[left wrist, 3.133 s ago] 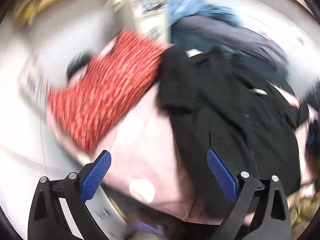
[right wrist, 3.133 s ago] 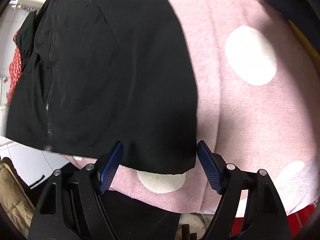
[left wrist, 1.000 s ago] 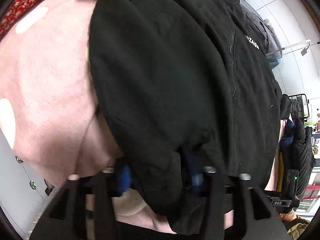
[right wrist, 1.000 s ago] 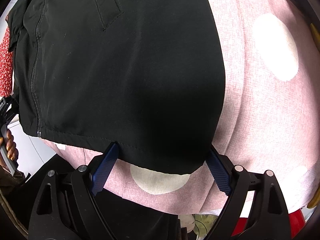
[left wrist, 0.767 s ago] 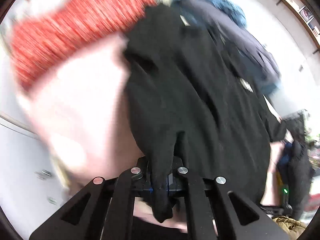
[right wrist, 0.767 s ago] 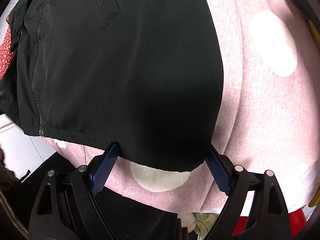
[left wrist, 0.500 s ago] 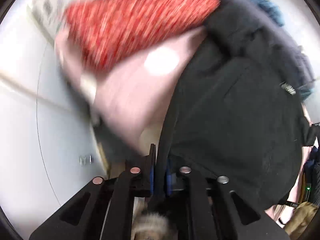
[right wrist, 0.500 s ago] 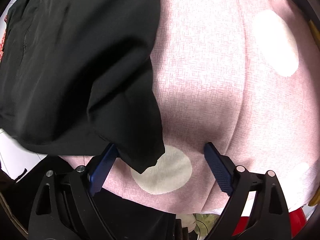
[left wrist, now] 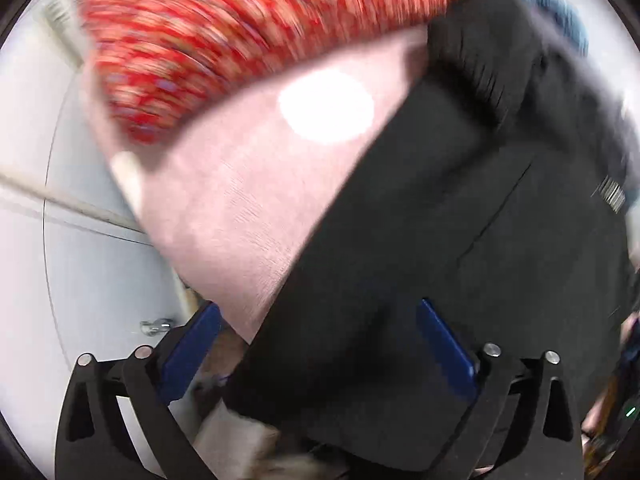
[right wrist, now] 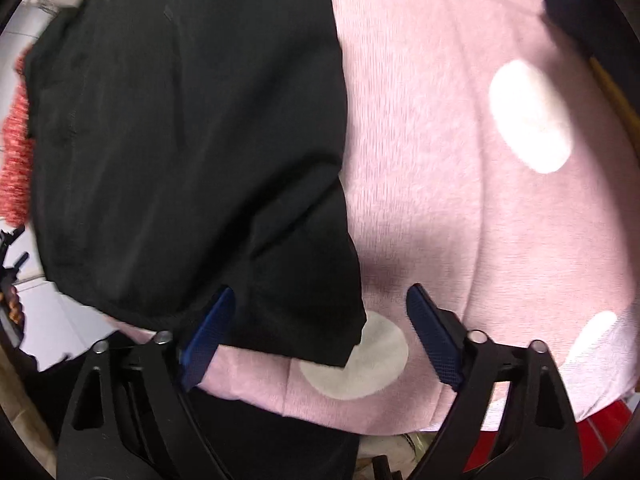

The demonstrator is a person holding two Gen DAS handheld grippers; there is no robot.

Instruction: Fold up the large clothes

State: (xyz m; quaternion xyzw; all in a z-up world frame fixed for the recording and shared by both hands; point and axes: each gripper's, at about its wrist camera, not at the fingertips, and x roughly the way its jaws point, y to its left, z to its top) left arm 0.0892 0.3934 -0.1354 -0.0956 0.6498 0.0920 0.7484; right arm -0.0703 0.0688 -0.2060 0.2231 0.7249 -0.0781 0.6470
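Lying across a pink blanket w/ white dots (right wrist: 460,160), a black jacket (right wrist: 180,140) fills the left of the right-wrist view, its lower corner reaching between the right gripper (right wrist: 320,320) fingers, which are closing w/o yet pressing the cloth. Left gripper (left wrist: 320,328) points down over the jacket (left wrist: 440,280) hem near the blanket (left wrist: 248,200) edge; its blue fingers (left wrist: 192,344) are opening, now wide, fabric below them but not pinched. Red patterned cloth (left wrist: 248,28) lies at the blanket's far end, blurred. Pale floor (left wrist: 80,260) shows at left.
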